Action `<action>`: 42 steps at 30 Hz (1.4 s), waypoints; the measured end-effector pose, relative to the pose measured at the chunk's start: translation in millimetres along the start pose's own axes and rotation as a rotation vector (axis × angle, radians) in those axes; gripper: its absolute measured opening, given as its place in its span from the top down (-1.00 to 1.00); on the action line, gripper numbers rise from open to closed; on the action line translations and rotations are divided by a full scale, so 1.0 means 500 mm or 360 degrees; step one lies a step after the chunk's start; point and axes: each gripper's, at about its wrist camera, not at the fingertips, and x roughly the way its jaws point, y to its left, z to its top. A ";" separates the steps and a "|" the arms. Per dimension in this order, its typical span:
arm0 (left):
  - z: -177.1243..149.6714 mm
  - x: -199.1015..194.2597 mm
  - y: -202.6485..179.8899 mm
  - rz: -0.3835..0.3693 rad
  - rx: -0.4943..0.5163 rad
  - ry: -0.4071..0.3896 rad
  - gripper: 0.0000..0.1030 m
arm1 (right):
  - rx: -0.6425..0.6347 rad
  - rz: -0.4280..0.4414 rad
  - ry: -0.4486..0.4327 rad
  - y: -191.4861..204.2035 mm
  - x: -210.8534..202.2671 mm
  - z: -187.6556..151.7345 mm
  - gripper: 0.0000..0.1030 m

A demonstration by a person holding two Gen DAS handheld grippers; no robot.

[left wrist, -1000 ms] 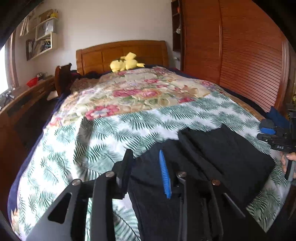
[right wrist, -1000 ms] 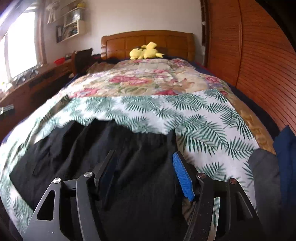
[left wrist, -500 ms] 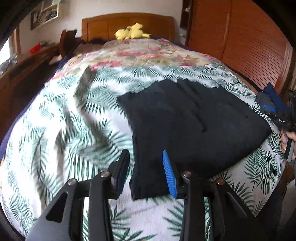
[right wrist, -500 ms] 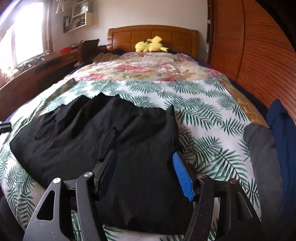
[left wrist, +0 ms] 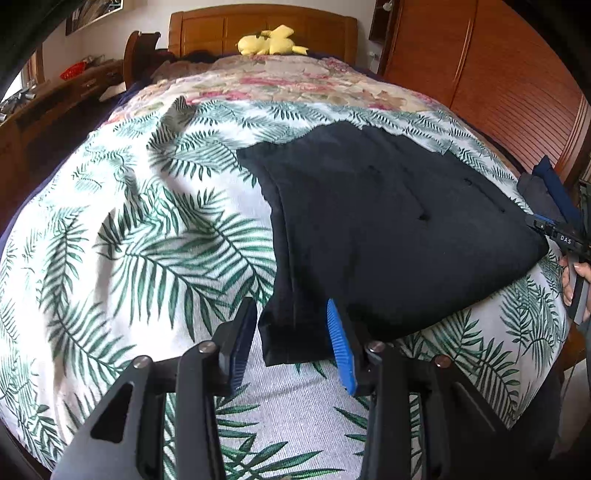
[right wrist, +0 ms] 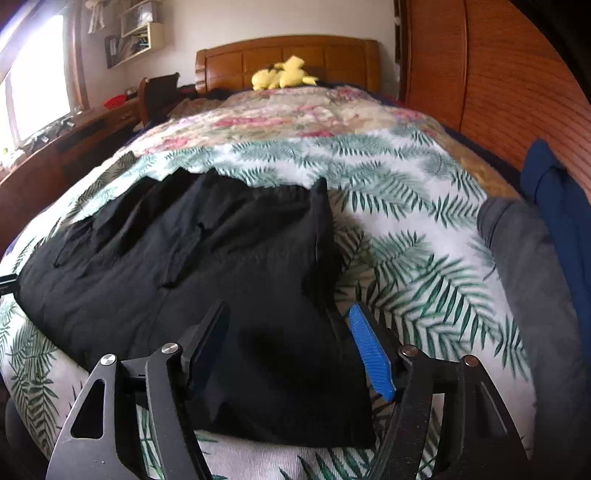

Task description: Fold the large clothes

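Black trousers down flat on the bed, both tongs letting go.

I have laid the folded black cloth trousers (left wrist: 388, 229) onto the white bedspread with green fern leaves (left wrist: 147, 236), where a second ago I was carrying them above it, so this fold looks done. My left tongs (left wrist: 291, 339) are released, straddling the trousers' near left corner without pressing it. My right tongs (right wrist: 288, 343) are opening over the near right edge, cloth between them but not pinched. From the trousers, a grey and navy pile of clothes (right wrist: 535, 258) lies just to the right, near enough to crowd a further fold. A yellow plush toy (left wrist: 271, 40) sits well beyond by the wooden headboard (left wrist: 258, 24).
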 end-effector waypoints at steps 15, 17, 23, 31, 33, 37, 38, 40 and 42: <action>-0.021 0.035 0.004 -0.0027 -0.0063 0.0068 0.23 | 0.0320 0.0133 0.0213 -0.047 0.035 -0.048 -0.49; -0.022 0.037 0.001 -0.0015 -0.0060 0.0068 0.23 | 0.0317 0.0152 0.0234 -0.043 0.040 -0.052 -0.49; -0.022 0.045 0.002 -0.0008 -0.0059 0.0065 0.23 | 0.0360 0.0182 0.0235 -0.045 0.048 -0.066 -0.50; -0.028 0.040 -0.007 0.0018 -0.0056 0.0009 0.42 | 0.0375 0.0181 0.0213 -0.035 0.049 -0.069 -0.31; -0.026 0.037 -0.008 0.0001 -0.0065 -0.0001 0.71 | 0.0378 0.0240 0.0202 -0.032 0.047 -0.066 0.11; -0.022 0.006 -0.017 0.0009 -0.0065 -0.0077 0.90 | 0.0275 0.0256 0.0105 -0.006 0.019 -0.057 0.66; -0.022 -0.009 -0.022 0.0019 -0.0052 -0.0113 0.92 | 0.0275 0.0252 0.0080 -0.004 0.009 -0.054 0.68; -0.021 -0.032 -0.025 0.0013 -0.0040 -0.0147 0.94 | 0.0287 0.0264 0.0024 -0.001 -0.020 -0.048 0.72; -0.026 -0.061 -0.030 -0.0003 -0.0030 -0.0180 0.95 | 0.0269 0.0271 -0.0024 0.005 -0.050 -0.045 0.73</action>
